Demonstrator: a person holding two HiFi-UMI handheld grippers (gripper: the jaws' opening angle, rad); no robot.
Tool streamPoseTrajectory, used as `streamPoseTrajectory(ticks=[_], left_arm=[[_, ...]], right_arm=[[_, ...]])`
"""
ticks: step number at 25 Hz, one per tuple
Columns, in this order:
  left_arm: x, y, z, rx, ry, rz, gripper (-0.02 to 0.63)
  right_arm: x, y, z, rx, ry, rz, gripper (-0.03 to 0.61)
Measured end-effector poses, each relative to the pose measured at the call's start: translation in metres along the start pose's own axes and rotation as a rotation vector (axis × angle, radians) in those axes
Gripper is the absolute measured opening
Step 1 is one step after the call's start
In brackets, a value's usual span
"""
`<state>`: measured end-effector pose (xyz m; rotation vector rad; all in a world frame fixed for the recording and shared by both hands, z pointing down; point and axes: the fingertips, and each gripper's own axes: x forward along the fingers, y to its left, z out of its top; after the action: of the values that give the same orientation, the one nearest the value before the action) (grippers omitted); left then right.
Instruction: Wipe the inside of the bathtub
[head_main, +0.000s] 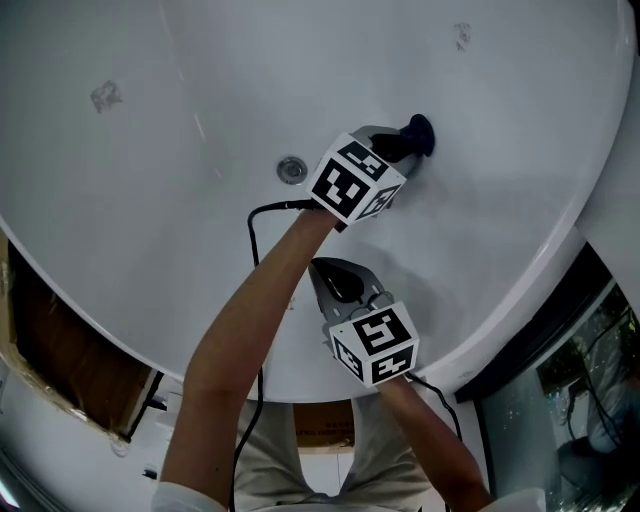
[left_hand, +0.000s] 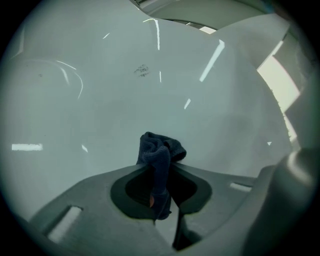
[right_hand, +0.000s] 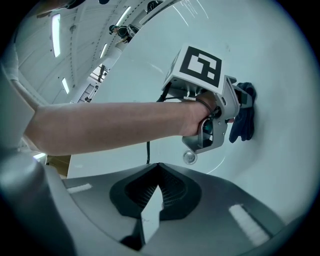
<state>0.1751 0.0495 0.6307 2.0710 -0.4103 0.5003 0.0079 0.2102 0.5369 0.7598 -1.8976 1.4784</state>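
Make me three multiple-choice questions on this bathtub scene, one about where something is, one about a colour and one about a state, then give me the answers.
1. Where is the cloth?
A. lying on the drain
B. clamped in the left tongs
C. draped over the tub's edge

2. What colour is the cloth?
A. dark blue
B. yellow
C. white

3. How do the right tongs stand?
A. shut with nothing between them
B. shut on the cloth
C. wide open

Answers:
1 B: the left gripper view shows the cloth pinched in the left tongs, and the drain lies bare.
2 A: it reads dark blue against the white bathtub.
3 A: the right gripper view shows the right tongs closed together, with nothing between them.
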Motion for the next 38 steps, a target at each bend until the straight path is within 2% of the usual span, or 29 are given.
streamPoseTrajectory(ticks=[3, 7, 11, 15, 18, 29, 38], left_arm=[[0.005, 0.014, -0.007, -0.02, 0.012, 0.025, 0.058], [0.014, 0.035, -0.018, -0.024, 0.07, 0.056, 0.058], [0.023, 0.061, -0.031, -0.077, 0.113, 0.092, 0.058], [0.032, 0.09, -0.046, -0.148, 0.149, 0.19, 0.058], [0.034, 0.099, -0.047, -0.136, 0.161, 0.216, 0.057], [0.022, 0.103, -0.047, -0.168, 0.151, 0.28, 0.06], [-0.015, 0.071, -0.047, -0.133, 0.16, 0.251, 0.06]], right_arm=[[0.0, -0.002, -0.002, -0.023, 0.015, 0.008, 0.006], [-0.002, -0.006, -0.003, -0.026, 0.012, -0.001, 0.006], [-0.002, -0.01, -0.002, -0.036, -0.007, -0.032, 0.006], [-0.008, -0.012, 0.01, -0.037, -0.07, -0.063, 0.006], [-0.013, -0.014, 0.017, -0.024, -0.116, -0.078, 0.006], [-0.024, -0.009, 0.017, -0.02, -0.135, -0.082, 0.006], [-0.034, 0.012, 0.014, -0.043, -0.153, -0.101, 0.006]])
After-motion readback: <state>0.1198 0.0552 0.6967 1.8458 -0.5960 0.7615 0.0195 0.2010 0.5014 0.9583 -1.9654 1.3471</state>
